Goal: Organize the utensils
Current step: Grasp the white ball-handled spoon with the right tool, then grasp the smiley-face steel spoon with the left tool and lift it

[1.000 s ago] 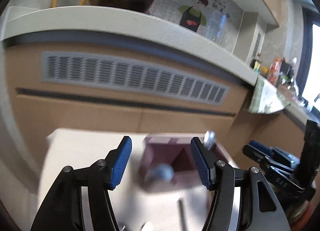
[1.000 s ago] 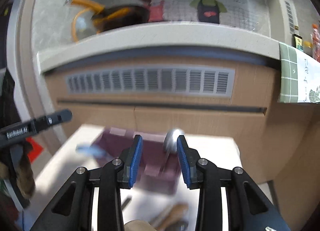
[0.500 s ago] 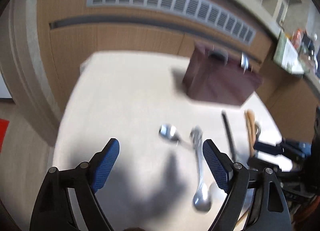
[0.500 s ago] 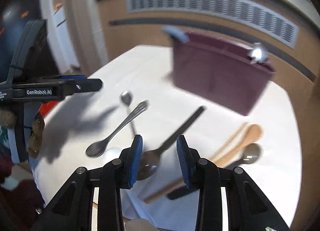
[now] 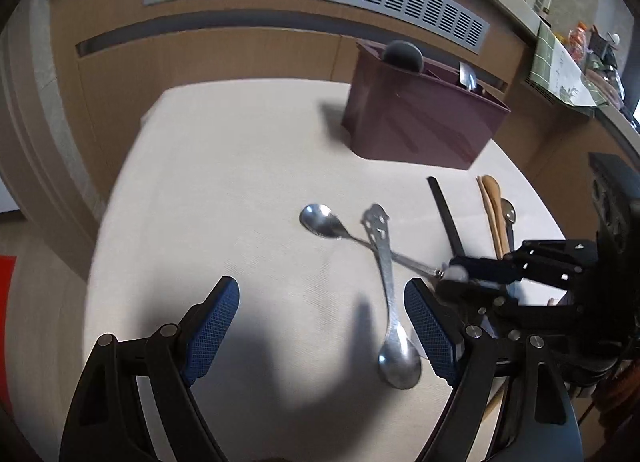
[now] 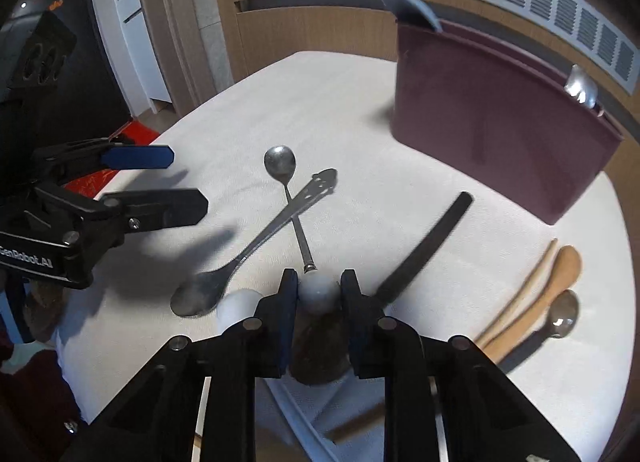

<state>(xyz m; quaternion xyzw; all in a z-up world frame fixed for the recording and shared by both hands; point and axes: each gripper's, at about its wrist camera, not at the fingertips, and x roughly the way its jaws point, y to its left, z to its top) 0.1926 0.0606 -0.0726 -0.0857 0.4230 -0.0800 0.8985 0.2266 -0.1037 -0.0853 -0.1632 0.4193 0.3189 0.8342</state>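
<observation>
Several utensils lie on a white table (image 5: 224, 166). My right gripper (image 6: 319, 282) is closing on the white ball end of a small metal spoon (image 6: 294, 218), and the ball sits pressed between its pads. This spoon crosses under a larger ornate spoon (image 6: 256, 246), whose bowl (image 5: 398, 362) lies beside the right fingertip of my left gripper (image 5: 320, 290). The left gripper hangs wide open above the table with nothing between its fingers. A maroon utensil holder (image 5: 420, 118) stands at the far side, with a grey spatula (image 6: 408, 10) and a metal spoon (image 6: 582, 88) in it.
A black-handled utensil (image 6: 424, 246) lies right of the crossed spoons. Further right are two wooden spoons (image 6: 536, 294) and a small dark-handled spoon (image 6: 562, 318). A second white knob (image 6: 240, 302) sits beside the right gripper's left finger. Wooden cabinets with a grey vent rise behind the table.
Both grippers have tipped down from the cabinet front to the table. The left jaws have spread wider. The right gripper has dropped to the small spoon's white end and closed in on it.
</observation>
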